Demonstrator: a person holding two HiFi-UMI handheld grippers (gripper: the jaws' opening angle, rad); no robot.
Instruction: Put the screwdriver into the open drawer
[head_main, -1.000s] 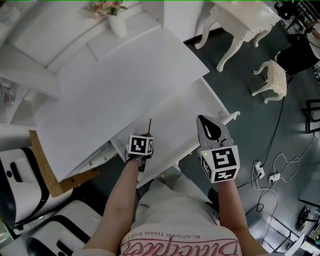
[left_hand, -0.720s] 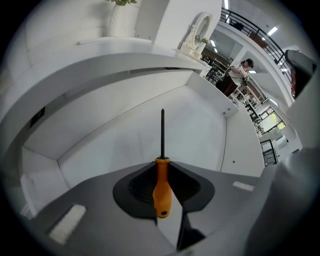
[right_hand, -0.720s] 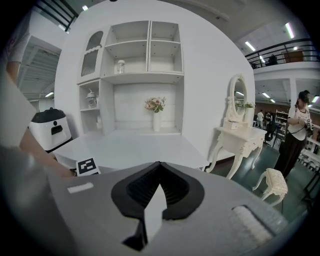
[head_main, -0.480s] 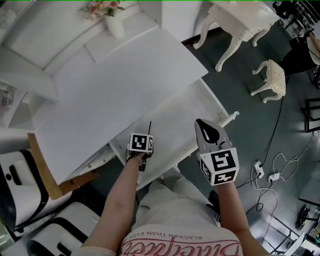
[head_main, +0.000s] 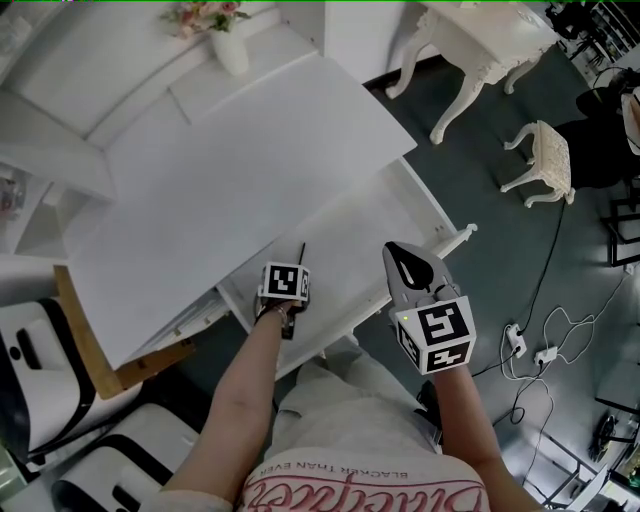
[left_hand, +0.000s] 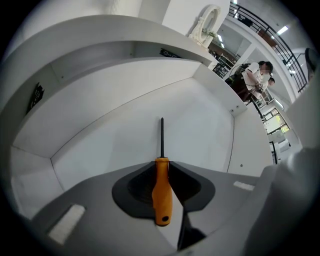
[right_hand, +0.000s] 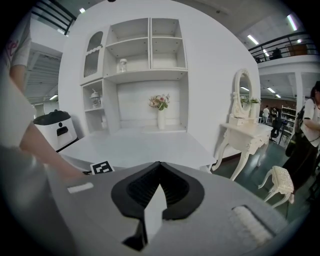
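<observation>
Left claw (left_hand: 161, 161): clamping the screwdriver (left_hand: 162, 190) by its orange handle, shaft pointing down at the drawer (head_main: 350, 250) floor.
Change: left claw is sinking slightly lower inside the drawer, frame centre; grip is holding.
Right claw (right_hand: 159, 165): idling closed and empty, right of centre.
Meaning: nearing set-down; release is probably coming next.

A staged home room inside a big hall, a furniture showroom by the look. Straight ahead of the jaws of the right gripper (right_hand: 159, 166): white desk (right_hand: 135, 145), shelves (right_hand: 135, 50), a vase (right_hand: 160, 120) of flowers. Right of them, a dressing table (right_hand: 247, 135) with mirror (right_hand: 243, 90) and a stool (right_hand: 281, 181); higher up, a railed gallery (right_hand: 280, 50) and strip lights (right_hand: 253, 39).
</observation>
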